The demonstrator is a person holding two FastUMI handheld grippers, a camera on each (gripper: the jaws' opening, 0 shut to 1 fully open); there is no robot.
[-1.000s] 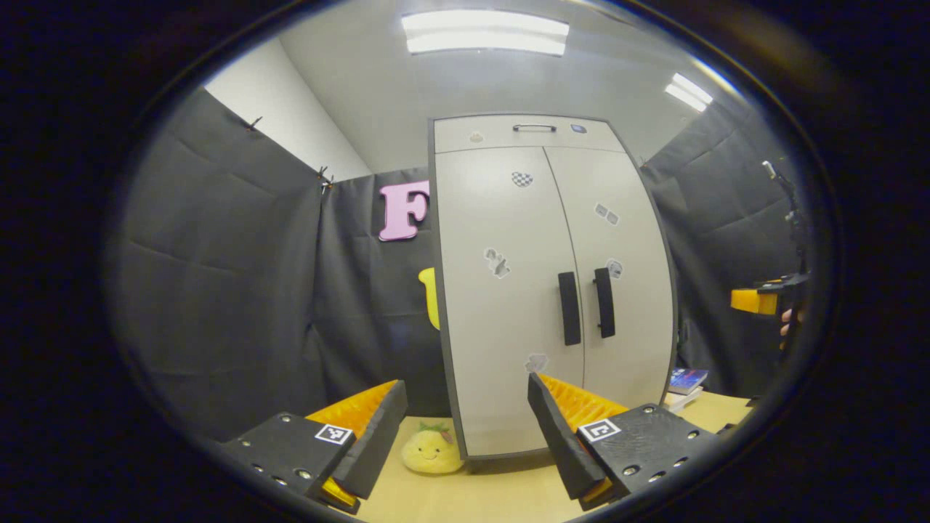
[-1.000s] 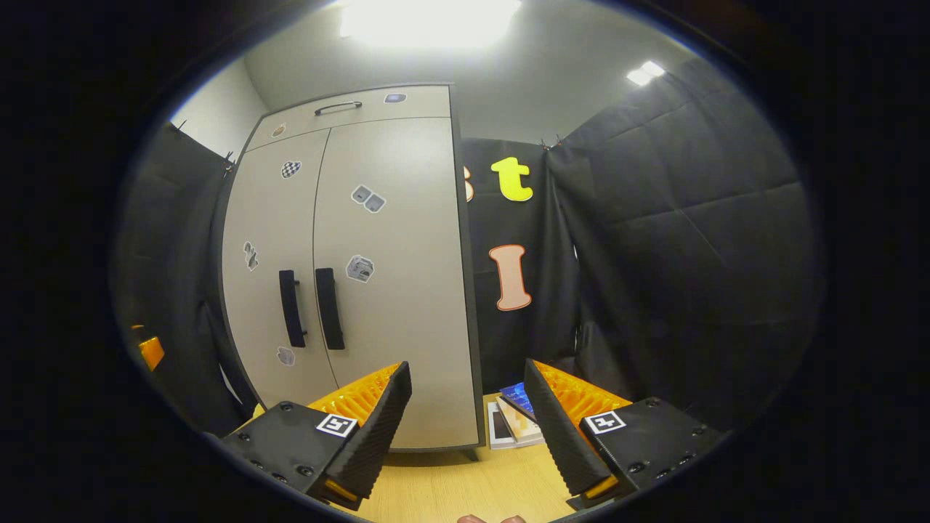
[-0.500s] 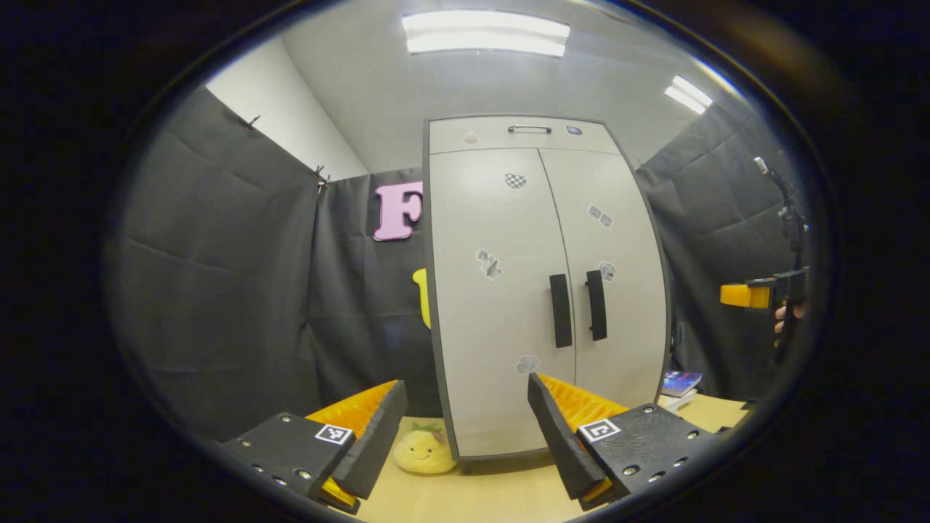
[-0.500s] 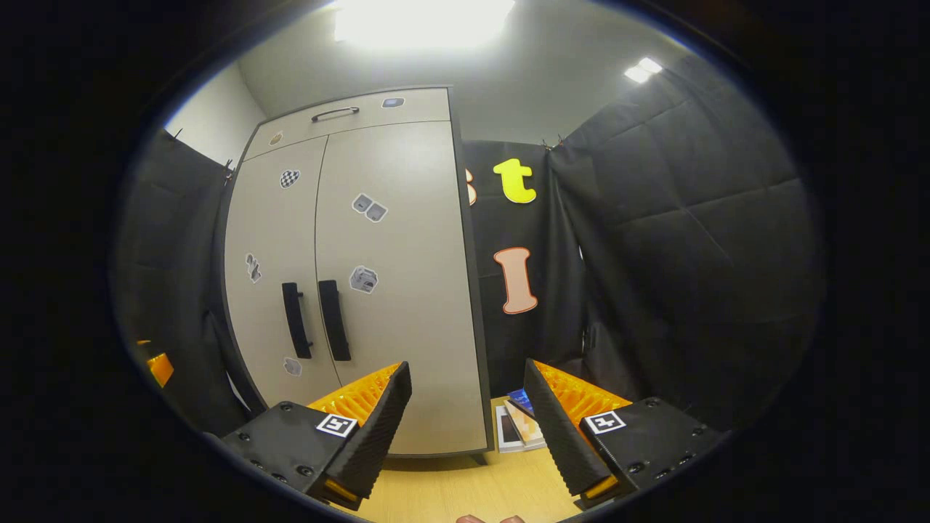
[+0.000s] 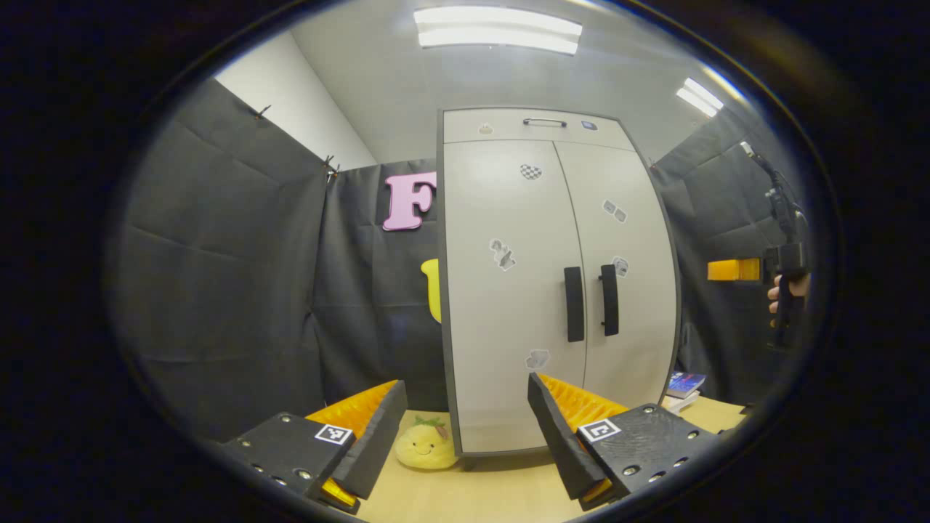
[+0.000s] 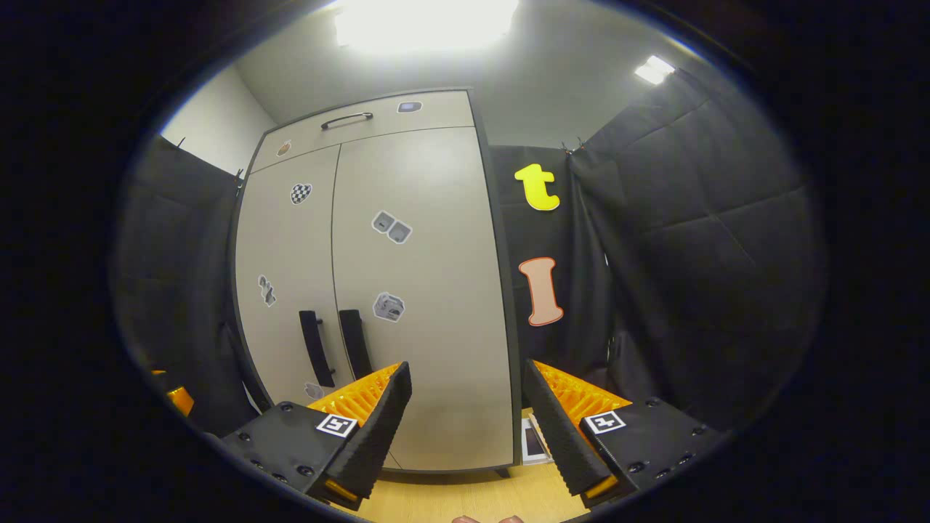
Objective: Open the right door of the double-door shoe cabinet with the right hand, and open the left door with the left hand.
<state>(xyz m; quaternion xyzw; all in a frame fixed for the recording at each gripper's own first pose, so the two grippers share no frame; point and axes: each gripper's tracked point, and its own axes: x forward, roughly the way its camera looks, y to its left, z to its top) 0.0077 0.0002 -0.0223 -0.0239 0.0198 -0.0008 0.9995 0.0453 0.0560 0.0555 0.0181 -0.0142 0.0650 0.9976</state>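
Tabletop (image 5: 465, 501) bare before shut cabinet (image 5: 508, 290); both tongs (image 5: 465, 428) (image 6: 468, 428) agape.

A recording booth is shown: black cloth walls (image 5: 218, 290) are clipped up around a wooden table (image 6: 465, 497) under ceiling strip lights (image 5: 498, 29).

No legible txt, labels or nos.
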